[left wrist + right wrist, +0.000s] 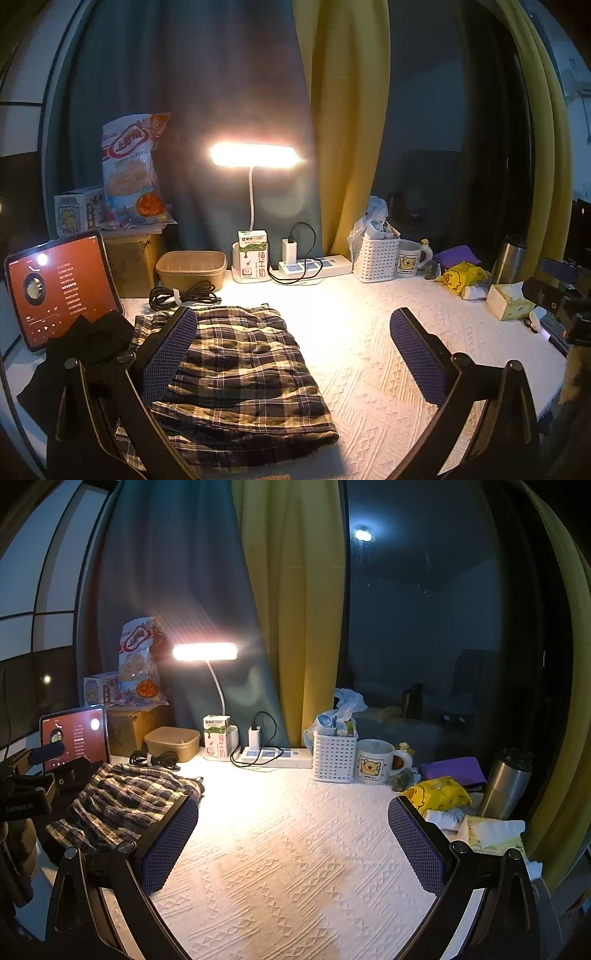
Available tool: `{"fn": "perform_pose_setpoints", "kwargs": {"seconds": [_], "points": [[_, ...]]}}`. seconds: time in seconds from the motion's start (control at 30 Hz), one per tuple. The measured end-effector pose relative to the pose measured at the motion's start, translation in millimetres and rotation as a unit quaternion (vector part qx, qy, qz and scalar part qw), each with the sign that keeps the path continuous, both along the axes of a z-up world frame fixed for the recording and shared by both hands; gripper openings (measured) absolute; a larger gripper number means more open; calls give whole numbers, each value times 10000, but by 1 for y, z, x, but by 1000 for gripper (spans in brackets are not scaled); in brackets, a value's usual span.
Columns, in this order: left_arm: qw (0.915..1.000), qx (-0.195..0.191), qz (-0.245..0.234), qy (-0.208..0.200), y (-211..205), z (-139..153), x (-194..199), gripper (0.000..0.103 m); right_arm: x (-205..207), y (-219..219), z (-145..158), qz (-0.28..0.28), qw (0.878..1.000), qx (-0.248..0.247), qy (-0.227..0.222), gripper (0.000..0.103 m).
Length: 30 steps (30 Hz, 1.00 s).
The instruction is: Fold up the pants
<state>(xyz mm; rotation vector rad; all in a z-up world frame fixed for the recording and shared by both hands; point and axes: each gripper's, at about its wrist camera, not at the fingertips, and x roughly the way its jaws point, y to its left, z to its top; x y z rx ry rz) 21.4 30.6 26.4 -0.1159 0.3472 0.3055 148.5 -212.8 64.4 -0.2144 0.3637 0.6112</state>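
The plaid pants (240, 373) lie folded in a compact bundle on the white textured table cover (369, 350), at the left. My left gripper (291, 350) is open and empty above the table, its left finger over the pants' left edge. In the right wrist view the pants (122, 805) lie at the far left. My right gripper (291, 845) is open and empty over the bare cover (288, 849), to the right of the pants. The right gripper's body shows at the right edge of the left wrist view (561, 295).
At the back stand a tablet (59, 288), a coiled black cable (181, 293), a brown tub (192, 267), a milk carton (253, 254), a lit lamp (253, 155), a power strip (314, 266), a white basket (375, 258), a mug (410, 258). A black cloth (74, 354) lies at left; a tissue box (508, 301) and flask (509, 254) at right.
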Motion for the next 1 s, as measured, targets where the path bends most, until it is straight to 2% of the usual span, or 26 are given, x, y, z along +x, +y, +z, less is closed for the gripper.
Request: {"fn": "perform_pose_setpoints", "kwargs": {"seconds": [1.0], "points": [[10000, -63, -33, -50, -5, 3, -1, 103, -2, 0, -1, -40, 10000, -6, 30, 103]]}}
